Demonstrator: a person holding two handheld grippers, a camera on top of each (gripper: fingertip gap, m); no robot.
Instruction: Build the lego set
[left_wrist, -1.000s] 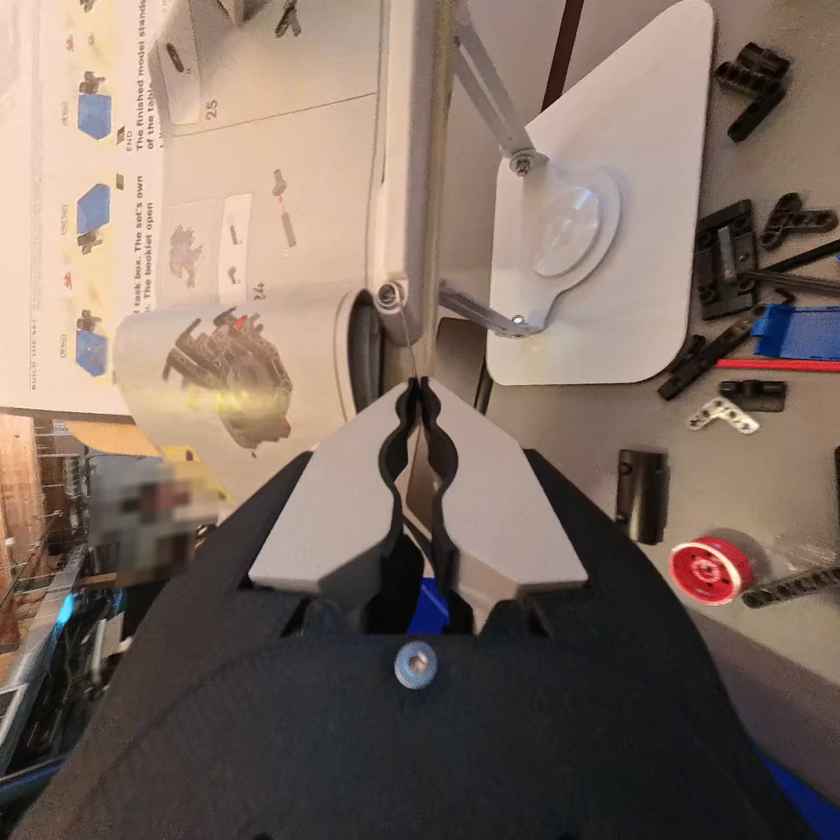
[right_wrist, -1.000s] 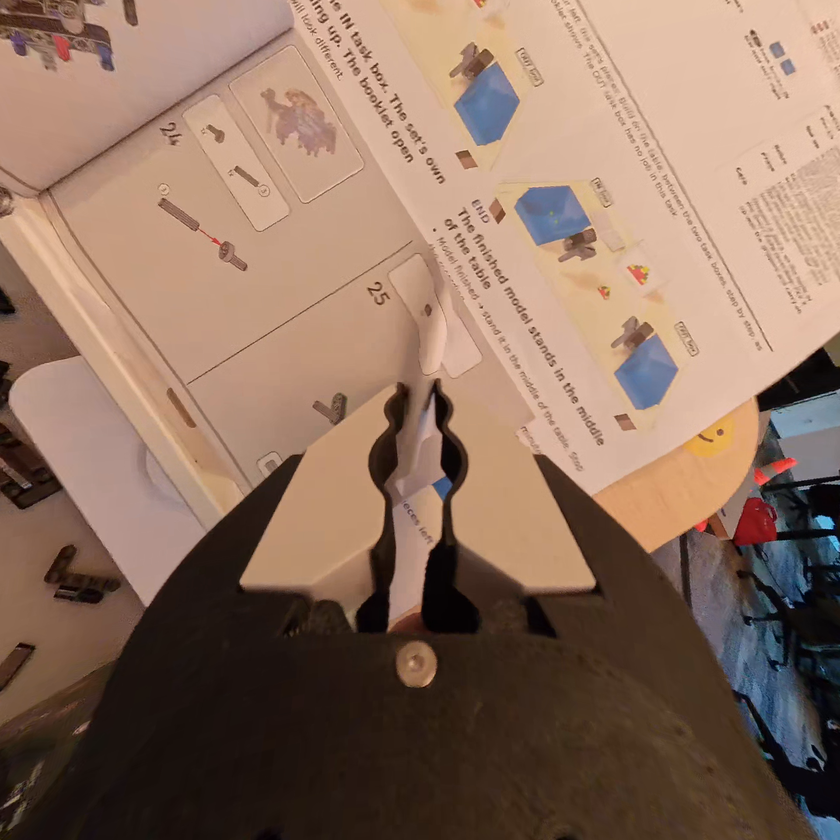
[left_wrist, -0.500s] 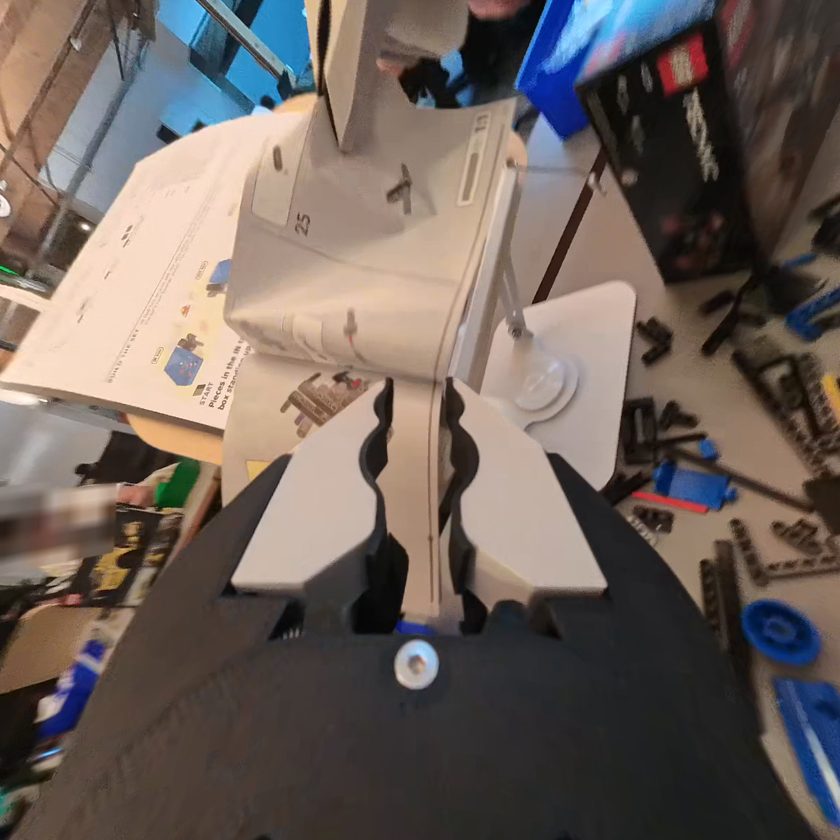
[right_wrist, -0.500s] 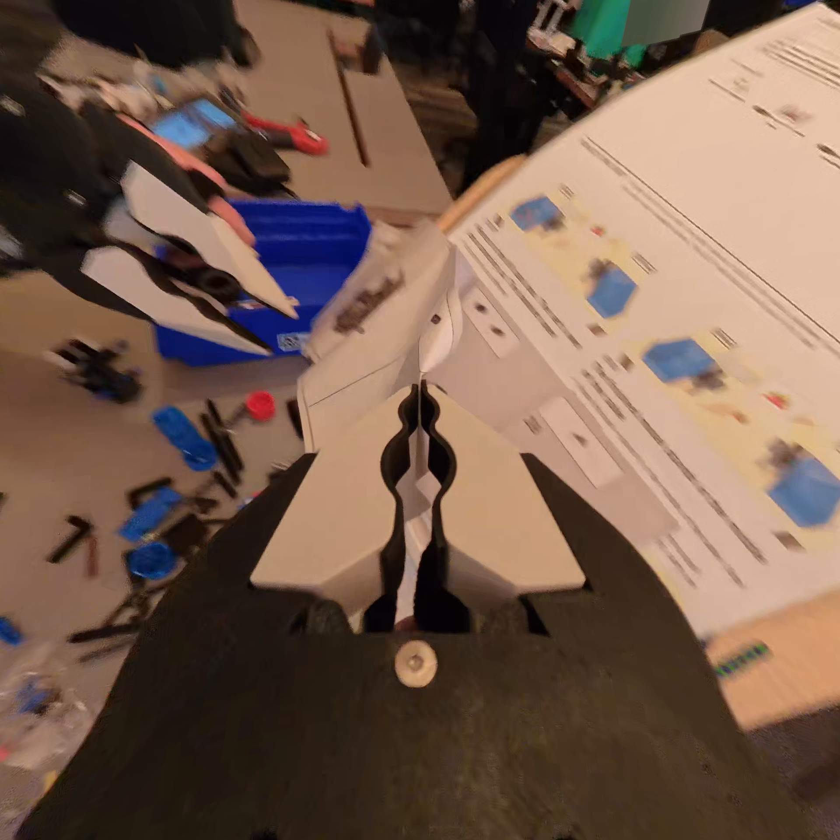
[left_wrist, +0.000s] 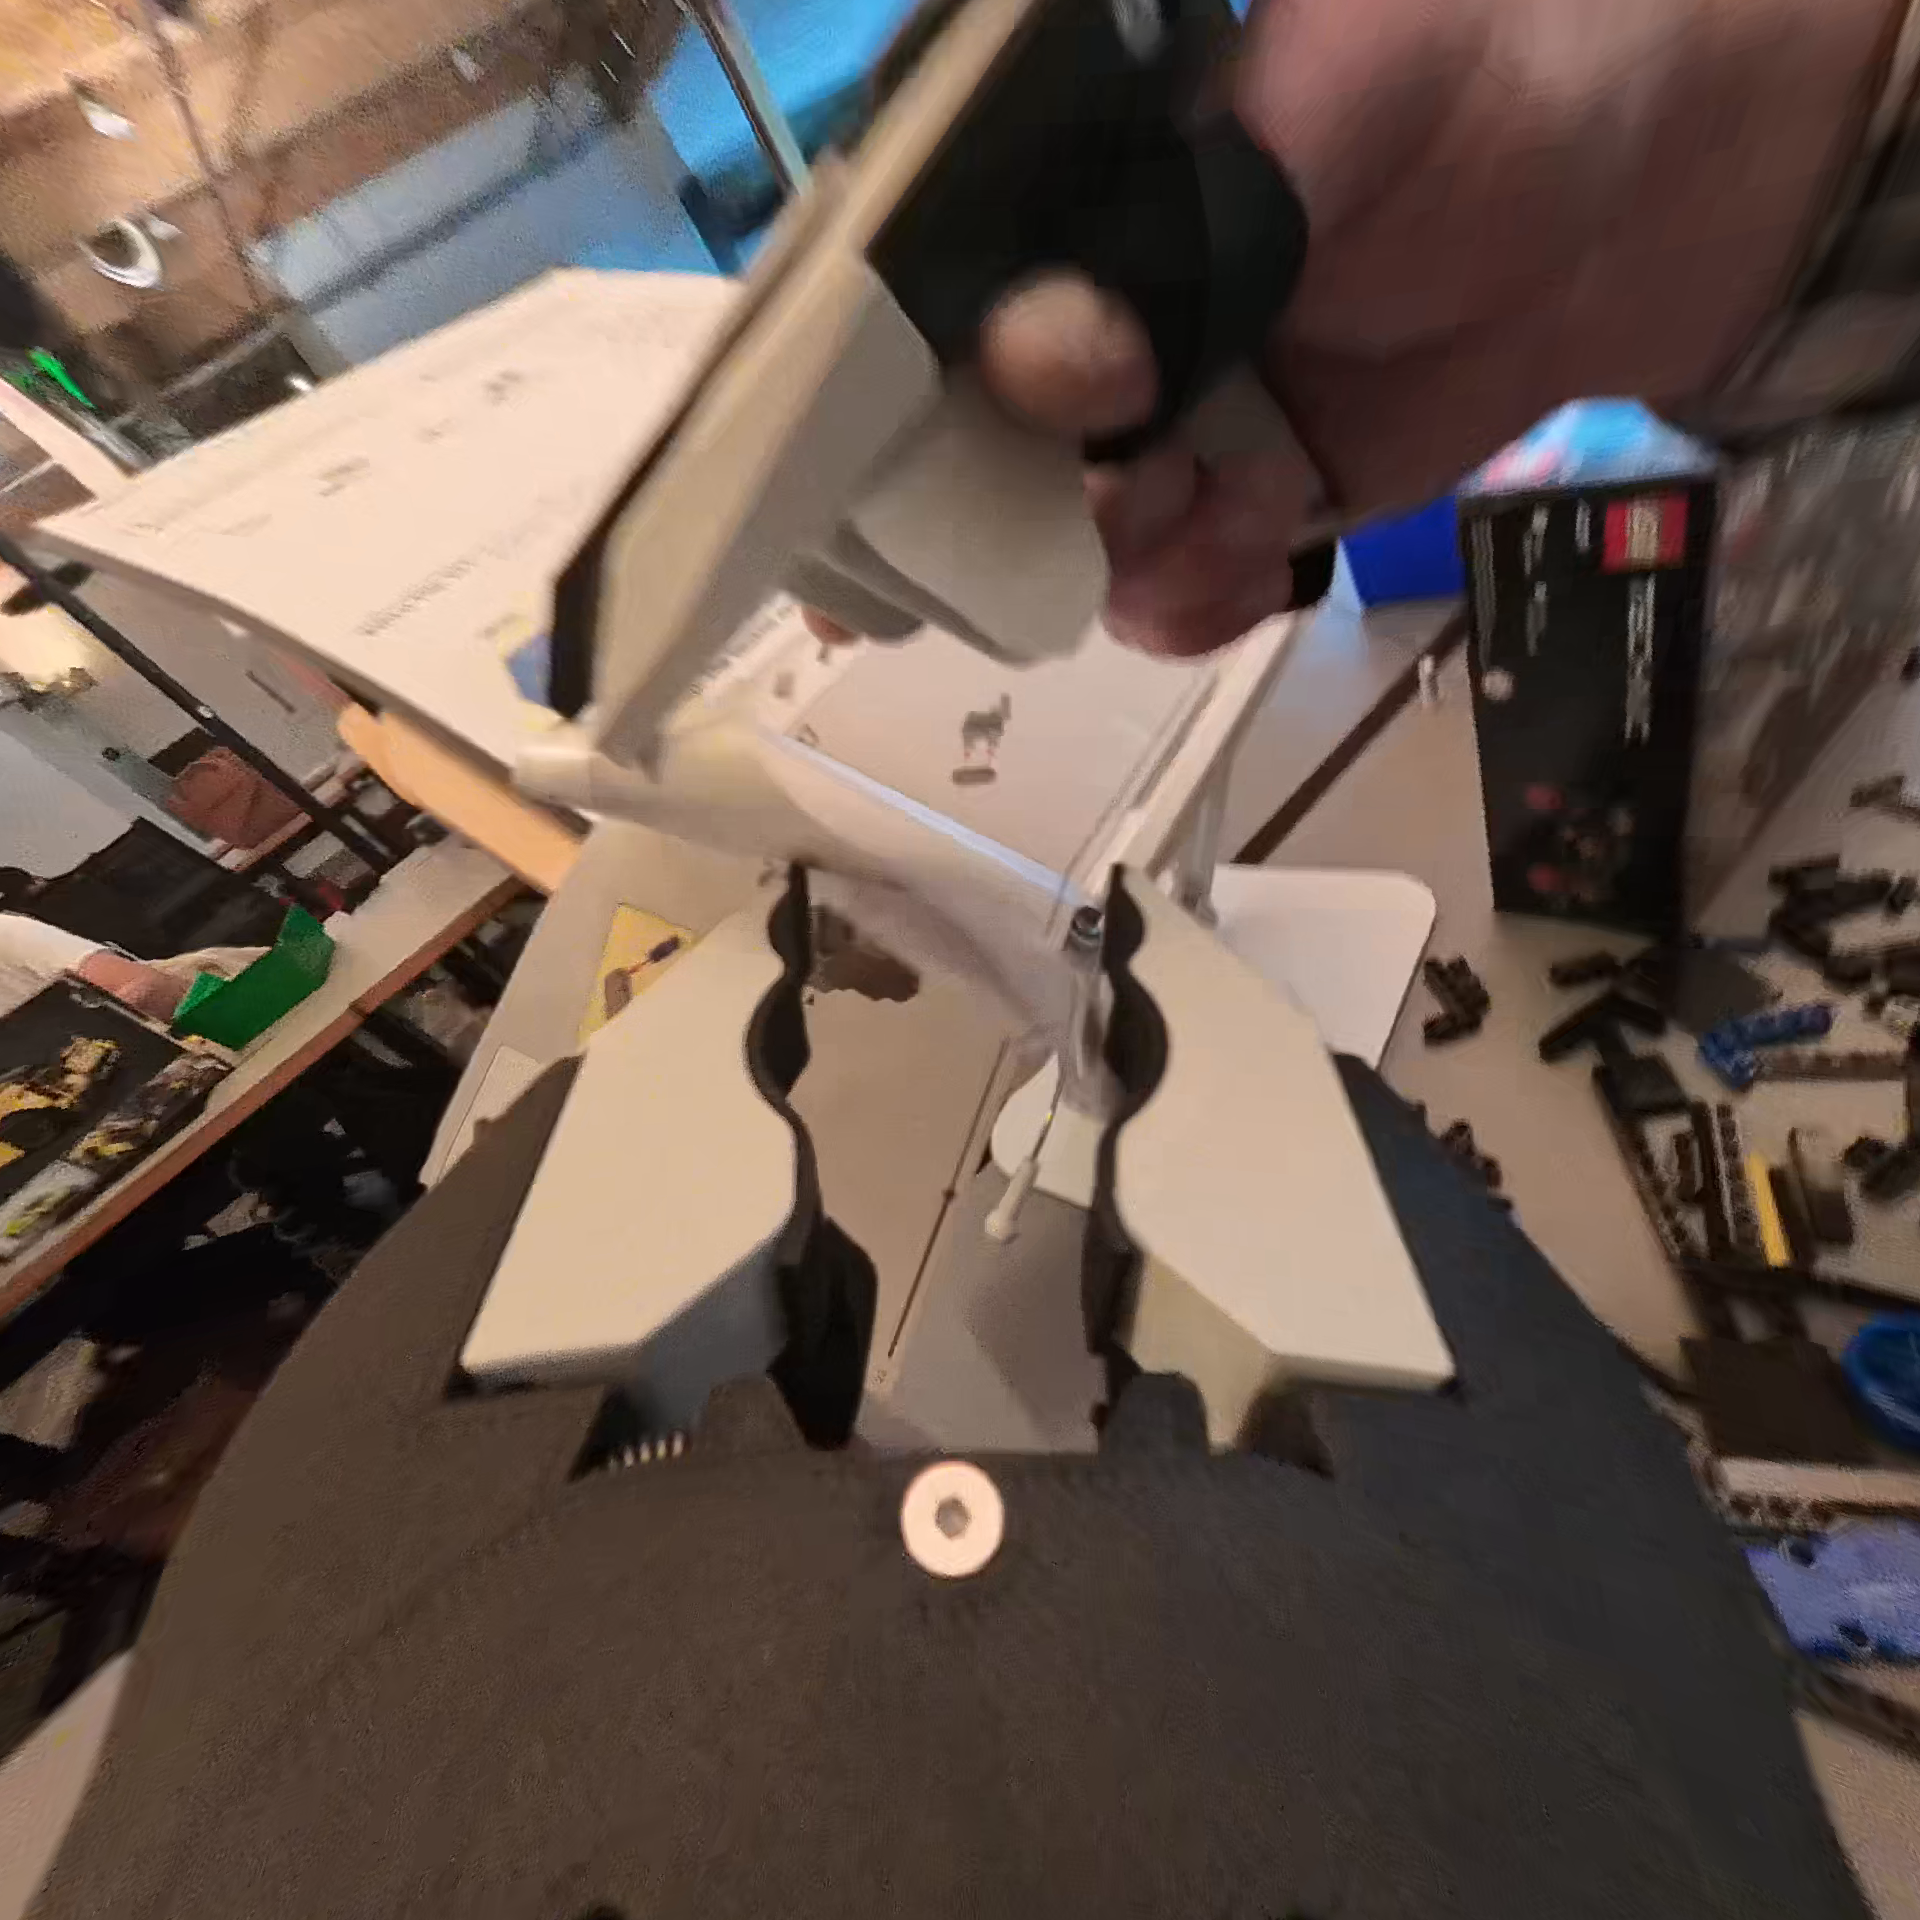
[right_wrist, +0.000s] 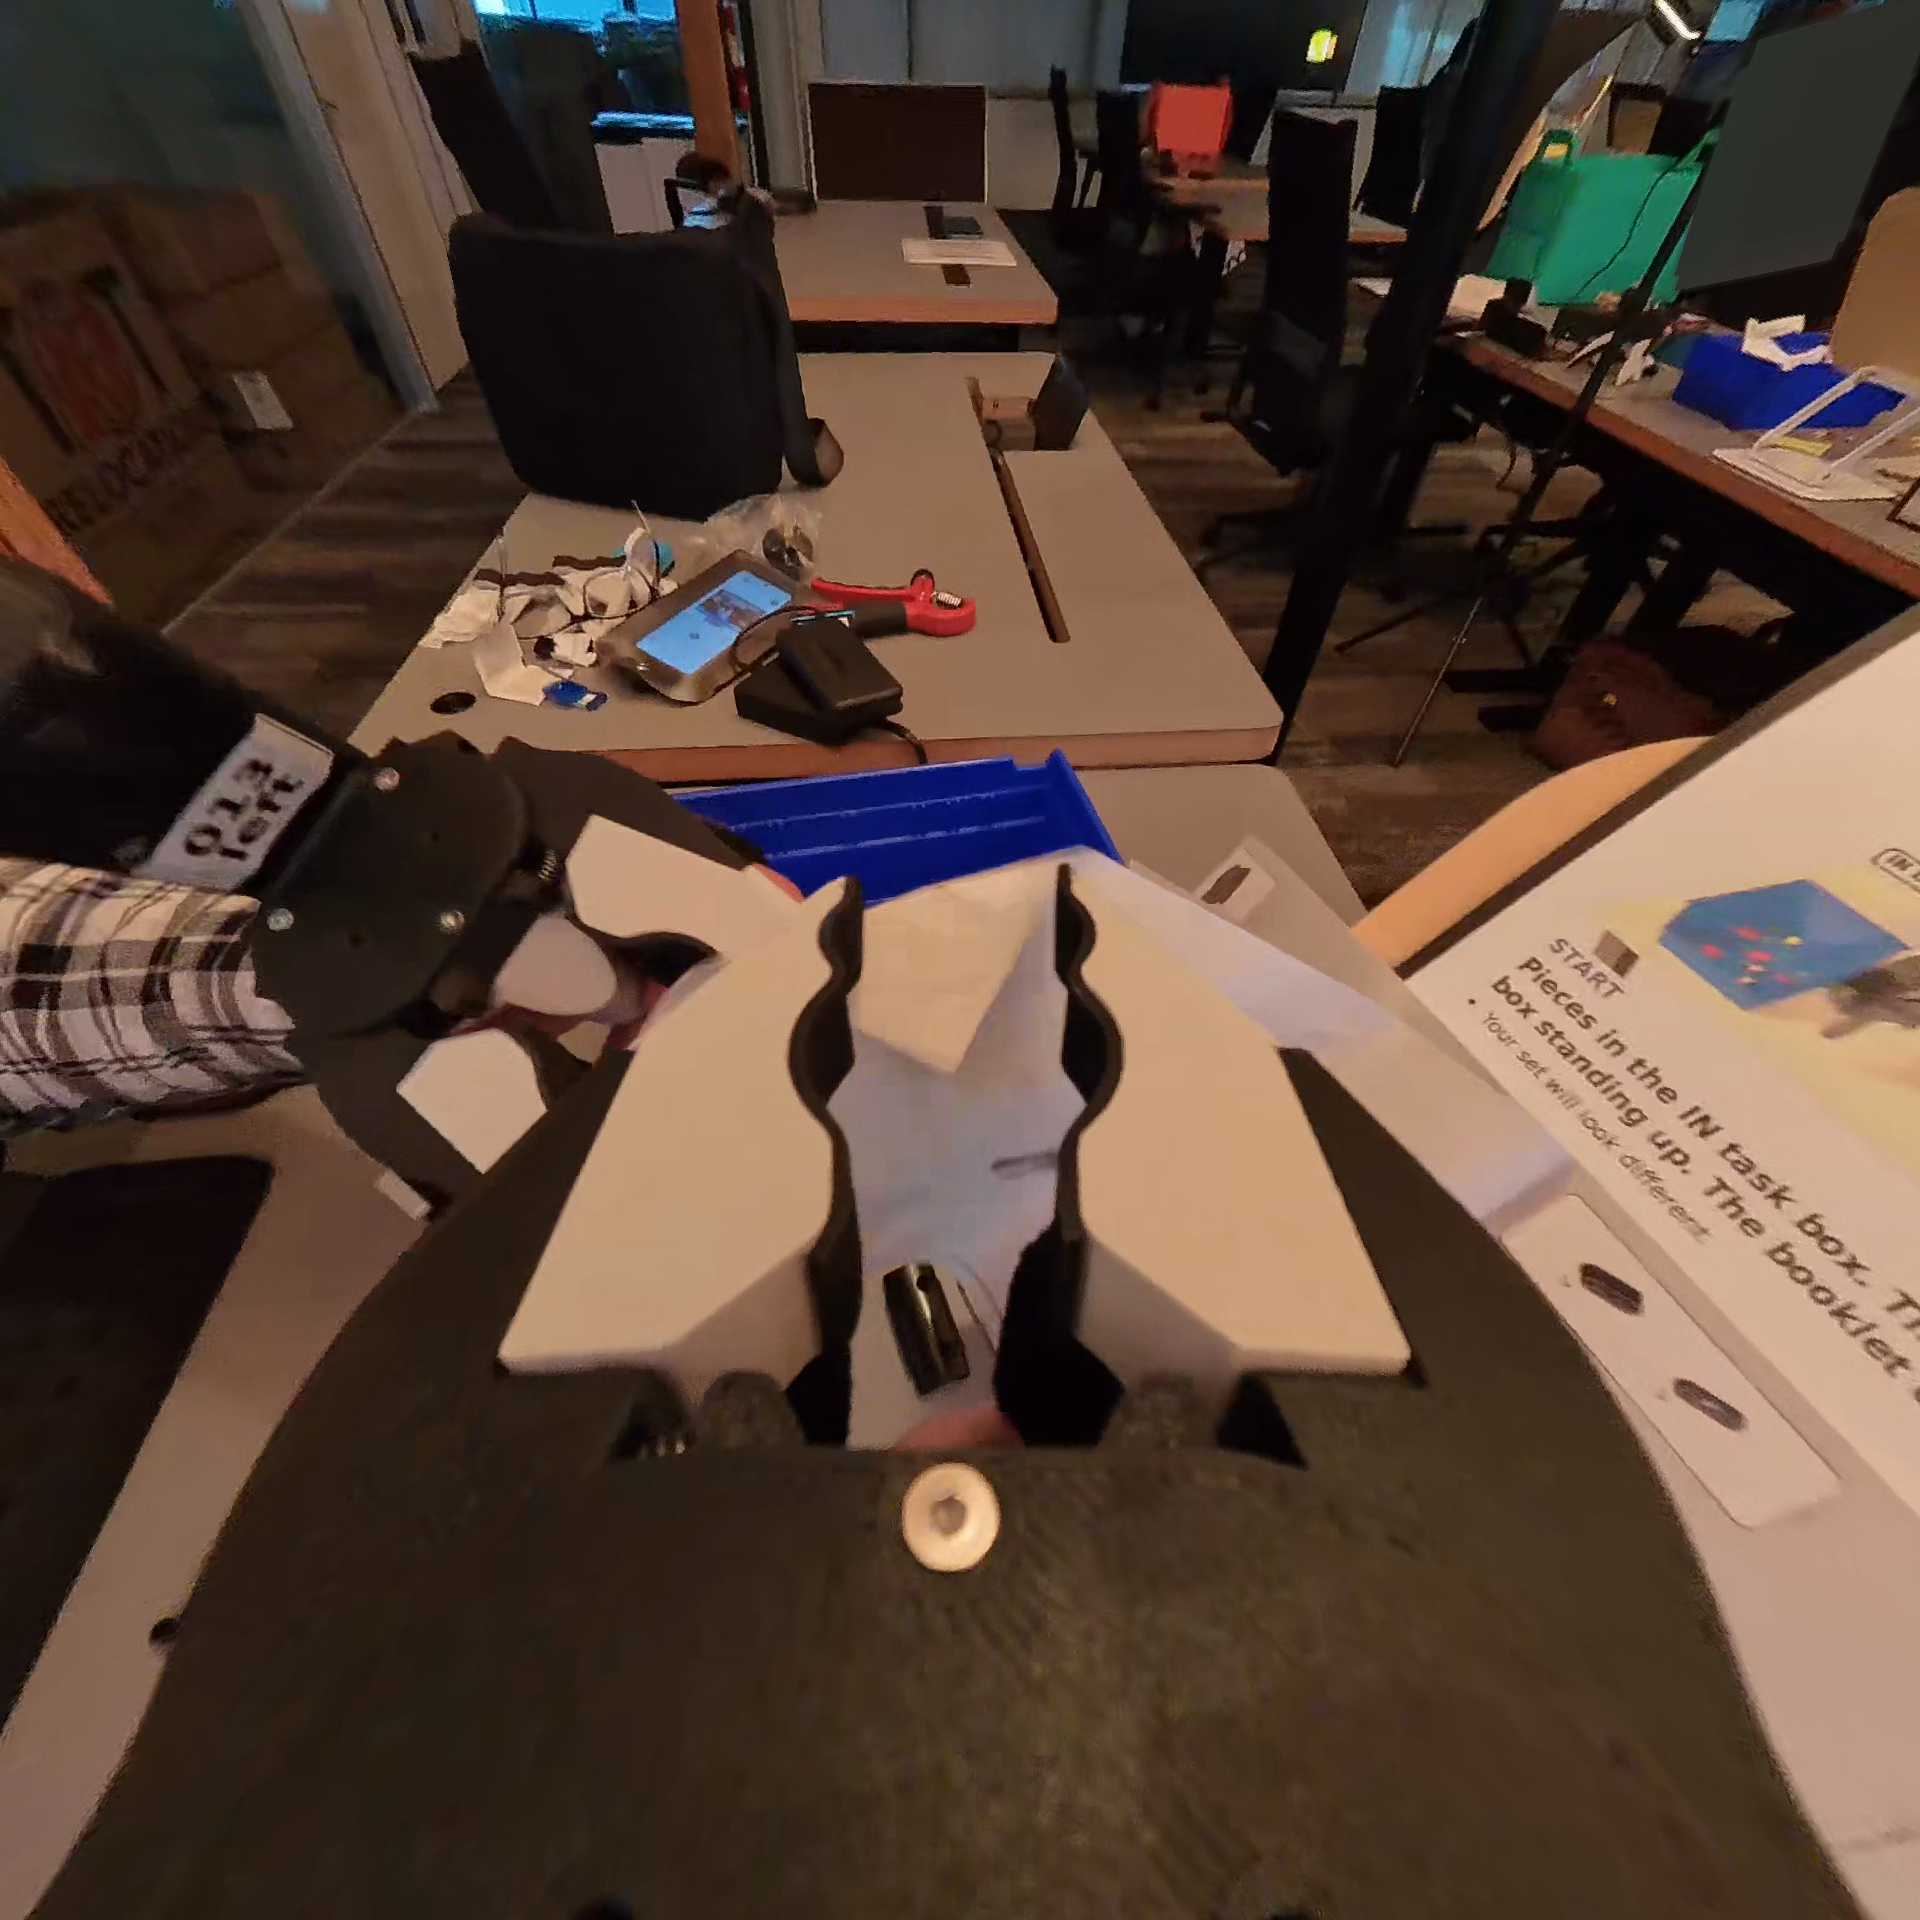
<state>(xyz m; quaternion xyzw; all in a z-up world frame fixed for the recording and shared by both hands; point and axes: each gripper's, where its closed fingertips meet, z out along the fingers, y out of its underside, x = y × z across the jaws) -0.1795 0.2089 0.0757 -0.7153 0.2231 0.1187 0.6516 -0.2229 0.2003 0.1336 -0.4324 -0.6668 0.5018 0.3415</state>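
Observation:
The open instruction booklet (left_wrist: 935, 1122) rests on a white stand (left_wrist: 1340, 956). My left gripper (left_wrist: 956, 894) is open, with the booklet's pages and spine lying between its spread fingers. My right gripper (right_wrist: 954, 894) is open too, over a curled booklet page (right_wrist: 935, 997) that it does not pinch. The right gripper (left_wrist: 748, 540), held by a hand, shows blurred above the booklet in the left wrist view. The left gripper (right_wrist: 582, 966) shows open at the left of the right wrist view. Loose black and blue lego pieces (left_wrist: 1714, 1091) lie on the table to the right.
A black lego box (left_wrist: 1590, 707) stands upright at the right. A blue bin (right_wrist: 904, 821) sits behind the booklet. A large printed instruction sheet (right_wrist: 1714, 1091) slopes at the right. Other desks and chairs stand beyond the table's far edge.
Both grippers were shut on booklet pages and have opened, letting the pages go. Both views have swung from looking down on the booklet to a more level angle.

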